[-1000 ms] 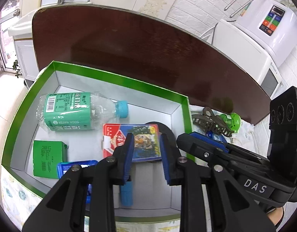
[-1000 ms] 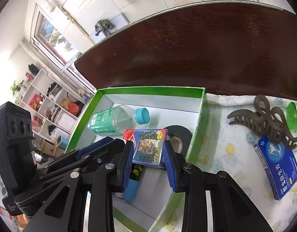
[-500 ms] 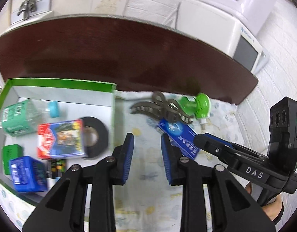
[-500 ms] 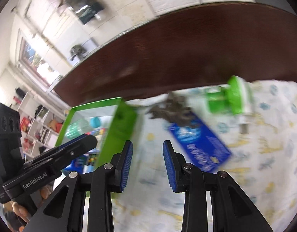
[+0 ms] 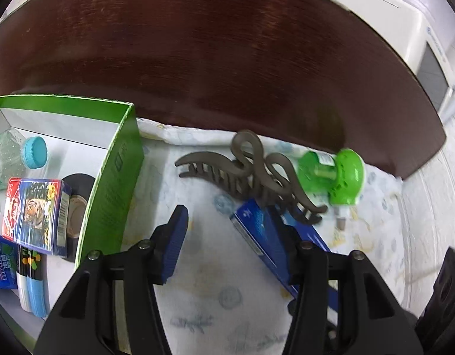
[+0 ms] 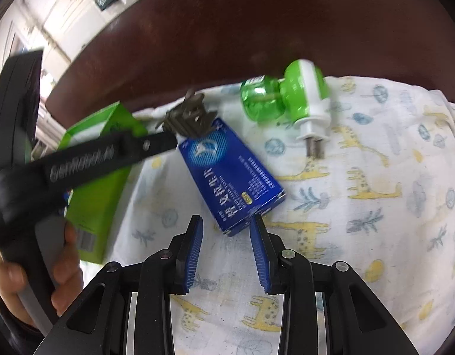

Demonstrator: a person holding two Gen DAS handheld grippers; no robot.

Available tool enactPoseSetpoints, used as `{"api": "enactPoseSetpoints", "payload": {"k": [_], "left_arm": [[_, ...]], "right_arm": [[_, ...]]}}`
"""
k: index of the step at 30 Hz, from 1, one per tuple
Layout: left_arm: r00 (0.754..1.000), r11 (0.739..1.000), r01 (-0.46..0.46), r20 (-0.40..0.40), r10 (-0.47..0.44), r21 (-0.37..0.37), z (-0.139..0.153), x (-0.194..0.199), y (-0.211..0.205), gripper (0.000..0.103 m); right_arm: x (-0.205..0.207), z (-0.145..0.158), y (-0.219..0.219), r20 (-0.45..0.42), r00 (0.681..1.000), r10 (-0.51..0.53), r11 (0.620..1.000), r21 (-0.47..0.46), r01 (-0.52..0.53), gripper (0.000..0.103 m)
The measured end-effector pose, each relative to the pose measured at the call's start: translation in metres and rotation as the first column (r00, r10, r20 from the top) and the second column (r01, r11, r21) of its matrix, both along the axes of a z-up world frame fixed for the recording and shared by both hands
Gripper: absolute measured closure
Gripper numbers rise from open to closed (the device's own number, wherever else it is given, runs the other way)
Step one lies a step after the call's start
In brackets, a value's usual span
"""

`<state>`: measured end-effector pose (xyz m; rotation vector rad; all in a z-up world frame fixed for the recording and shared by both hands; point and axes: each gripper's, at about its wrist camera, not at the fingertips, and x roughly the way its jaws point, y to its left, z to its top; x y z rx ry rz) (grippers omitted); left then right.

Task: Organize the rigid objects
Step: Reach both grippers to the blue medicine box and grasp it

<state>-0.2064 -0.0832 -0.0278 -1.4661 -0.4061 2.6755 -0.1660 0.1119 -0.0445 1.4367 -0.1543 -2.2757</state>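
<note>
A blue flat box (image 5: 257, 233) lies on the giraffe-print cloth, with a brown hair claw (image 5: 251, 171) resting on its far end. A green plug-in bottle device (image 5: 337, 174) lies just right of the claw. My left gripper (image 5: 230, 245) hangs low over the box's near-left corner. Its jaws are opening and the pads press on nothing. My right gripper (image 6: 227, 236) is open, its fingertips just short of the near end of the blue box (image 6: 230, 171). The hair claw (image 6: 187, 117) and green device (image 6: 286, 97) lie beyond.
A green-walled box (image 5: 115, 183) stands at the left. It holds a water bottle (image 5: 17, 153), a card pack (image 5: 32, 213), black tape (image 5: 79, 201), a blue mint box (image 5: 2, 260) and a marker (image 5: 32, 281). Dark wood (image 5: 227, 59) lies beyond the cloth. A hand (image 6: 61, 266) holds the left gripper's handle.
Both grippers swung right from over the green box to above the cloth and came lower toward the blue box. The left jaws have spread wider; the right jaws kept their gap.
</note>
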Motion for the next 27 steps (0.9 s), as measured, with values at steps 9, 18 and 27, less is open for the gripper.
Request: {"api": "enactPoseSetpoints", "payload": {"k": [9, 18, 27], "left_arm": [[0.999, 0.998, 0.051, 0.001, -0.051, 0.049, -0.007, -0.006, 0.004, 0.051], [0.986, 0.982, 0.167, 0.006, -0.168, 0.087, -0.018, -0.013, 0.035, 0.058], [0.976, 0.972, 0.21, 0.029, -0.214, 0.108, -0.025, -0.007, 0.043, 0.064]], "right_arm": [[-0.025, -0.009, 0.038, -0.04, 0.991, -0.129, 0.991, 0.037, 0.131, 0.065], [-0.038, -0.004, 0.079, 0.033, 0.978, -0.208, 0.958, -0.197, 0.21, 0.065], [-0.051, -0.01, 0.059, 0.051, 0.975, -0.215, 0.961, -0.169, 0.22, 0.065]]}}
